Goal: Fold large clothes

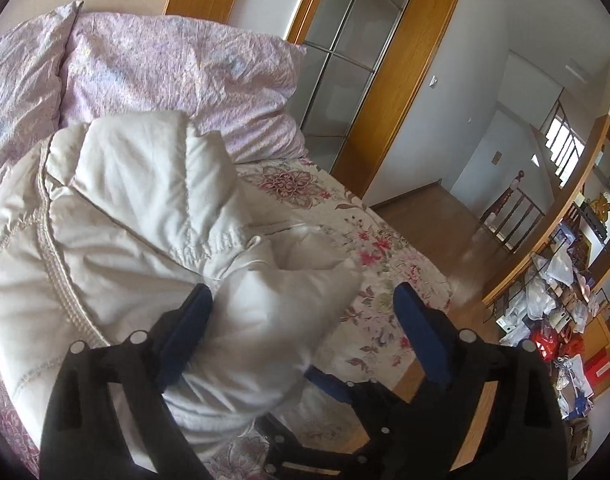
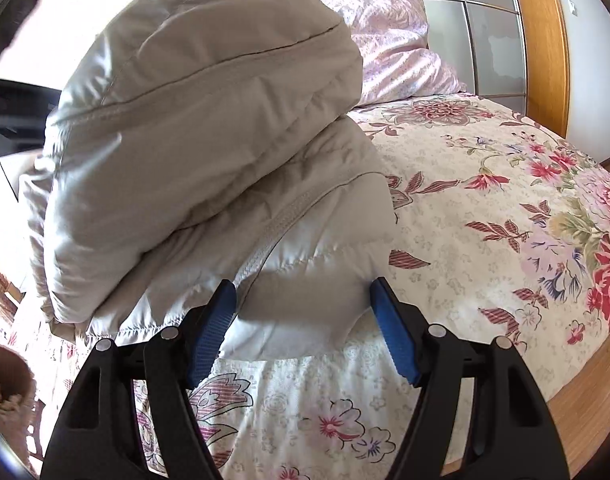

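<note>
Cream quilted padded jacket, bunched in folds, lying on bed.

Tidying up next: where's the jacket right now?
In both views the jacket lies bunched on the floral bedspread, just below the pink pillows.

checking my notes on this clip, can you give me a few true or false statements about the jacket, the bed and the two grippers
1. The padded jacket is cream-white. True.
2. The jacket hangs on a hanger. False: it lies bunched on the floral bedspread.
3. The left gripper is clamped shut on the jacket. False: its jaws stand wide, and only one pad touches the cloth.
4. Part of the jacket sits between the fingers of the right gripper. True.
5. The pillows at the head of the bed are plain blue. False: they are pale lilac with a fine print.
6. The bed frame is wooden. True.
</note>
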Available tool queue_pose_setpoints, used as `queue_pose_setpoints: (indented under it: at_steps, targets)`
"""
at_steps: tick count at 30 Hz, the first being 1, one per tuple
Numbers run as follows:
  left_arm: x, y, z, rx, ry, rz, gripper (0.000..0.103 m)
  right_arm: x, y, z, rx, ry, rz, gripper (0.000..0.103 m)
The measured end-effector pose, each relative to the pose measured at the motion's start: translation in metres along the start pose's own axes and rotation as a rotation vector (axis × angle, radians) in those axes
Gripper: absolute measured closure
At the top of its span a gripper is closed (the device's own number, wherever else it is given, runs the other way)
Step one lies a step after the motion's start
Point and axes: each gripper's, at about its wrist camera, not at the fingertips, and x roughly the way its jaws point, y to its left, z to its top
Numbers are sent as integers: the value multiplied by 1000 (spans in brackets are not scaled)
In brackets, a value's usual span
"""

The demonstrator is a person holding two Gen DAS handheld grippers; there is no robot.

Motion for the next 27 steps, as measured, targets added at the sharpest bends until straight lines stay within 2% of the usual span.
queue_pose_setpoints:
  at_steps: [2,5,11,16,19,22,27]
  targets:
    - [-20,0,4,1,-31,-10,9,0,0,0,2,1,-4,32]
    - [-45,13,8,-12,-75,40,8,0,1,0,3,4,-11,32]
    - [-74,61,10,-57,-114,257,8,0,2,1,-3,8,-20,32]
    - [-75,107,10,-101,-107,424,8,0,4,0,-4,10,-24,32]
    - [-62,128,5,-123,-62,449,8,0,4,1,-5,11,-27,32]
    - [-46,139,-1,-148,-31,423,9,0,3,1,-5,13,-26,32]
    - [-25,128,-6,-74,-33,452,9,2,1,2,-4,15,-25,31]
